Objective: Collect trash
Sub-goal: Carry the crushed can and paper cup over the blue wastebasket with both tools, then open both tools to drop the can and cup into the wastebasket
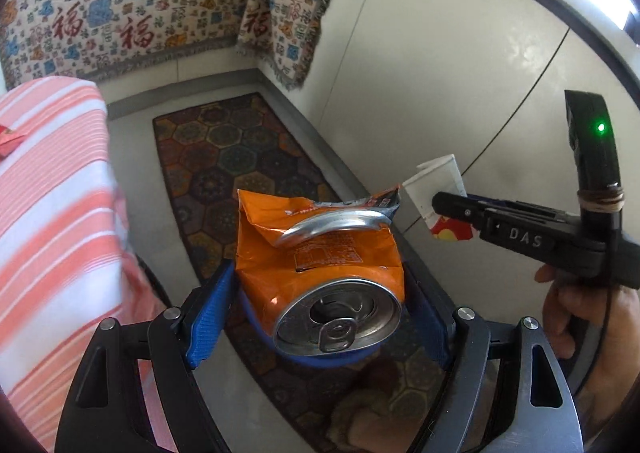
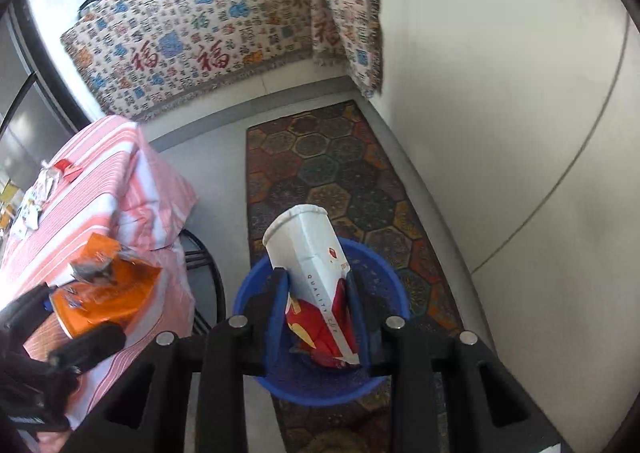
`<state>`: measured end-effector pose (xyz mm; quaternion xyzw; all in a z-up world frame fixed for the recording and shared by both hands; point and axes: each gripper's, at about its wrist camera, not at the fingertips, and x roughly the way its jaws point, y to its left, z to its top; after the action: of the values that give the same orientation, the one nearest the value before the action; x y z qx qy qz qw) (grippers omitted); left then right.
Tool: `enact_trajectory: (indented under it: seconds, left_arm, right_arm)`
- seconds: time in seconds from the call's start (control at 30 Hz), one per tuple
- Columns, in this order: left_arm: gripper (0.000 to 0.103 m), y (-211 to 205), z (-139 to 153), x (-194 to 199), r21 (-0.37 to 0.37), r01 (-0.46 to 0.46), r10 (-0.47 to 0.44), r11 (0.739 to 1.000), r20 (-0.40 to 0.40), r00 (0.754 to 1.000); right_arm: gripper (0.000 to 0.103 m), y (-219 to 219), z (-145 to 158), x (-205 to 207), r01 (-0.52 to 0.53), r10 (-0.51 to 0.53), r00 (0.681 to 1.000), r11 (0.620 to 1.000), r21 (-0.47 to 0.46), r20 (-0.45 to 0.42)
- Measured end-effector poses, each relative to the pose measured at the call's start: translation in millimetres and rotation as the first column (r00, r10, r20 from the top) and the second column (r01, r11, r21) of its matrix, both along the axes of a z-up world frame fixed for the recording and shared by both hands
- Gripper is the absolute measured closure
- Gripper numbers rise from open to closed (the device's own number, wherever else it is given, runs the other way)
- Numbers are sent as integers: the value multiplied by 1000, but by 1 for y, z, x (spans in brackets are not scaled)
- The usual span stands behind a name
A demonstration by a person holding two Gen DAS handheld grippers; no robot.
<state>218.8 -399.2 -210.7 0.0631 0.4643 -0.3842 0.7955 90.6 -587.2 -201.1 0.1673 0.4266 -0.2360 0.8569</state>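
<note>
My left gripper [image 1: 320, 277] is shut on a crushed orange drink can [image 1: 320, 265], its silver top facing the camera. It holds the can above a blue basket whose rim [image 1: 340, 363] peeks out under the can. My right gripper [image 2: 318, 289] is shut on a crumpled white and red paper cup [image 2: 316, 273], held directly over the blue basket [image 2: 384, 281] on the floor. The left gripper with the orange can [image 2: 104, 293] shows at the lower left of the right wrist view. The right gripper with the cup [image 1: 436, 189] shows at the right of the left wrist view.
A table with a pink striped cloth [image 2: 100, 181] stands to the left, with scraps of litter [image 2: 40, 189] on it. A patterned rug [image 2: 340, 173] lies under the basket. A white wall [image 2: 500, 113] is on the right. A patterned blanket [image 2: 200, 33] hangs behind.
</note>
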Motion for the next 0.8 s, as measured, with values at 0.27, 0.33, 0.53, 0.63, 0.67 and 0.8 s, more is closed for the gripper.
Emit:
enact_trajectory:
  seconds: [0.27,0.33,0.53,0.63,0.67,0.8]
  left_arm:
    - [21,-26,-18,3,36,13,-12,999,-11,1000]
    - [21,-30,-22,5,41,15,-14,999,-16,1000]
    - [21,-41,-32,9,59,25,-23,998,-30,999]
    - [21,-46,-36,11,65,31,-29,997,-35,999]
    - [21,-47,-37,12,67,33,-31,997,-37,999]
    - [21,-51,-43,13,75,40,-37,996,-41,998]
  right_arm:
    - [72,-33,-10,-13,56,-56,998,997,58,-11]
    - [72,-39,-12,-15,68,-67,998,995,74,-9]
    - [71,-47,-18,-14,79,-78,997,991,110,-13]
    - [70,-48,-20,-12,85,-83,996,989,118,-20]
    - [70,-49,-21,-12,87,-85,996,989,122,-20]
    - [70,-51,-22,-13,93,-91,996,987,133,-18]
